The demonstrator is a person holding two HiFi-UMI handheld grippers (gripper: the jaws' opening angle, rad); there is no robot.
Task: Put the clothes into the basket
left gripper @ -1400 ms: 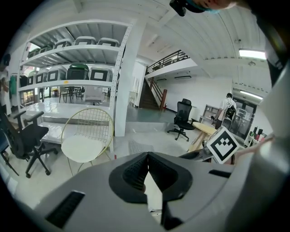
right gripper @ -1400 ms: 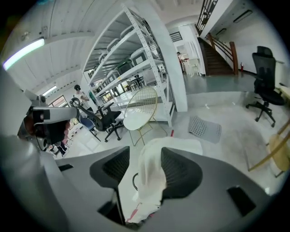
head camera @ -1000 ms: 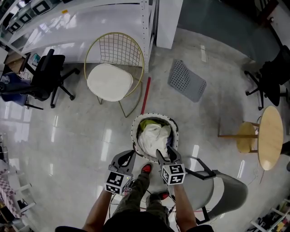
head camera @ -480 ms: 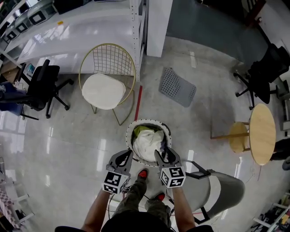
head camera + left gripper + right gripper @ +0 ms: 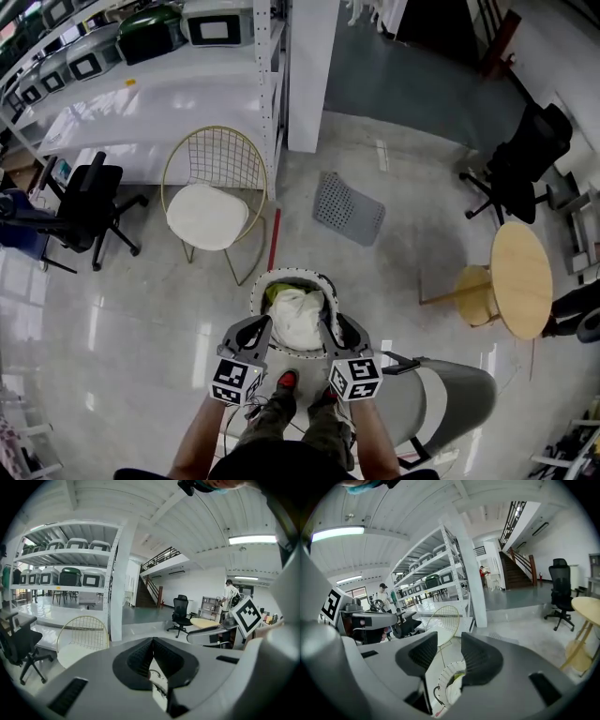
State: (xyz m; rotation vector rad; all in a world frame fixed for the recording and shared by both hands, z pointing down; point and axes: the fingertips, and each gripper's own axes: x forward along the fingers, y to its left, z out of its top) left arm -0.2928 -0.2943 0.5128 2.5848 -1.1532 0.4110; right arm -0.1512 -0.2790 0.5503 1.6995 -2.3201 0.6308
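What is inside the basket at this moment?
A white garment fills most of the basket, with a yellow-green piece showing at its left edge. Whatever lies beneath them, and the basket's bottom, is covered.

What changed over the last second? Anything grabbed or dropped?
Both grippers lifted up and back from the basket. The right gripper left the white garment; its jaws have just been closing partway, with nothing between them. The left gripper rose shut and empty. Nothing was grabbed. The clothes stay in the basket, which looks unmoved.

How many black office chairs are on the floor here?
2: one black office chair at left by the shelving, the other at upper right. Others may be hidden.
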